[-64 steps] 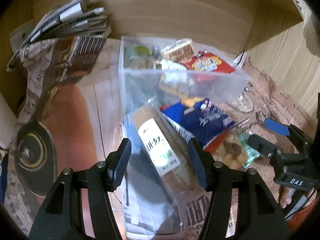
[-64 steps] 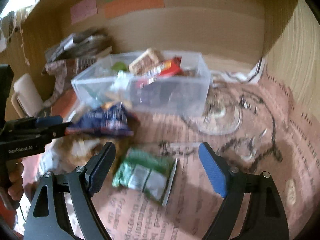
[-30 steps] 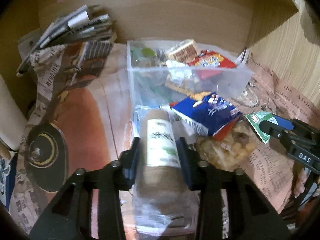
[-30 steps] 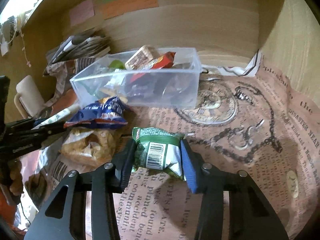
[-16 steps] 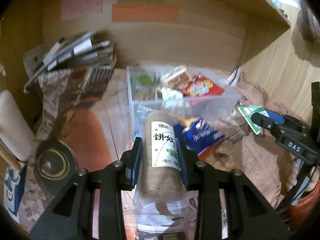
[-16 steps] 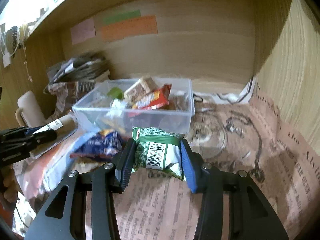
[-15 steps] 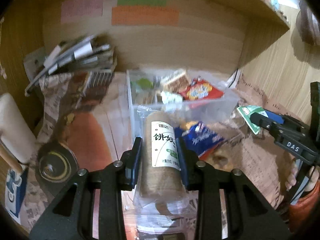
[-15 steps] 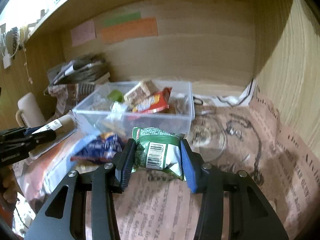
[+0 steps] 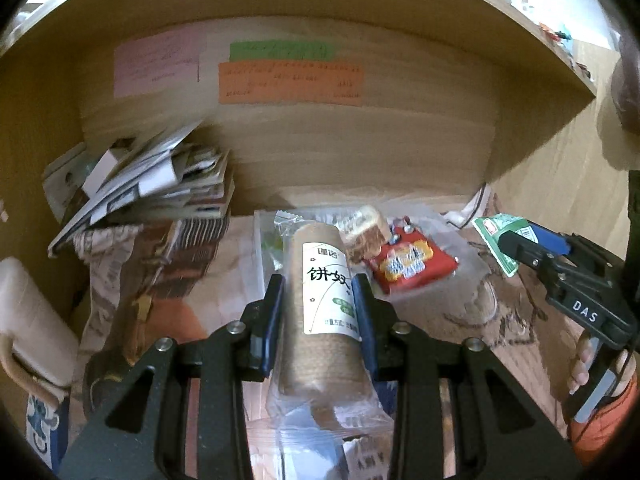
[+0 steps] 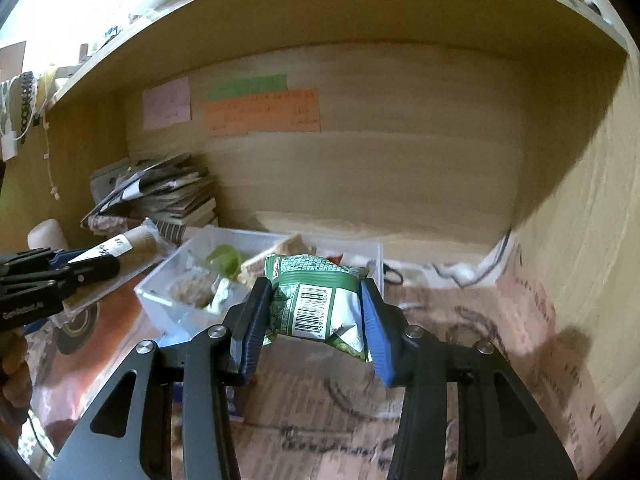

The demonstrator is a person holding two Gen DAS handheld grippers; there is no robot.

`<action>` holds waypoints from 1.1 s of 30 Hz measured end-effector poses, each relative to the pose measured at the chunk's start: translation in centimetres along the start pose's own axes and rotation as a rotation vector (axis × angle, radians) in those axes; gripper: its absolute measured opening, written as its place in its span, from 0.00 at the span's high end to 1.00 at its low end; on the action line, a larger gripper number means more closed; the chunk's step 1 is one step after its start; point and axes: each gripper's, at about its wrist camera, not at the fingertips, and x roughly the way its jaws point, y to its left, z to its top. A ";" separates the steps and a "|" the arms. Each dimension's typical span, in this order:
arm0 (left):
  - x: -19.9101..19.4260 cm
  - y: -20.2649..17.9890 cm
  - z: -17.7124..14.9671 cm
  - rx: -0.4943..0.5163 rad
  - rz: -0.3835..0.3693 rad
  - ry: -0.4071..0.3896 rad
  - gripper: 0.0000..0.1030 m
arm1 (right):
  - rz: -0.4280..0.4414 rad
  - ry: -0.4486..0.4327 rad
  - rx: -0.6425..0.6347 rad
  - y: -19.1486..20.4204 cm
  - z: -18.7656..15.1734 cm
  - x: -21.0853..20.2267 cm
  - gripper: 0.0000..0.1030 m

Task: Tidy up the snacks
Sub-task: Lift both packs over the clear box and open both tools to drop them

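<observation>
Green packet (image 10: 316,300) and wrapped biscuit roll (image 9: 324,304) have both come up off the desk (image 10: 500,340), each pinched in its own hand-held gripper, right (image 10: 316,316) and left (image 9: 319,312). They now hang near the clear bin (image 10: 168,300), probably their drop point, though blur hides its rim.
</observation>
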 end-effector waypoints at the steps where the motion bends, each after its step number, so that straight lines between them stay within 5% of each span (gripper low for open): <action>1: 0.4 0.0 0.3 -0.002 -0.003 -0.005 0.68 | 0.002 -0.001 -0.005 0.1 0.3 0.2 0.60; 33: 12.9 1.7 3.4 -0.034 -0.022 0.152 0.67 | 0.103 0.204 -0.075 4.7 2.0 12.3 0.58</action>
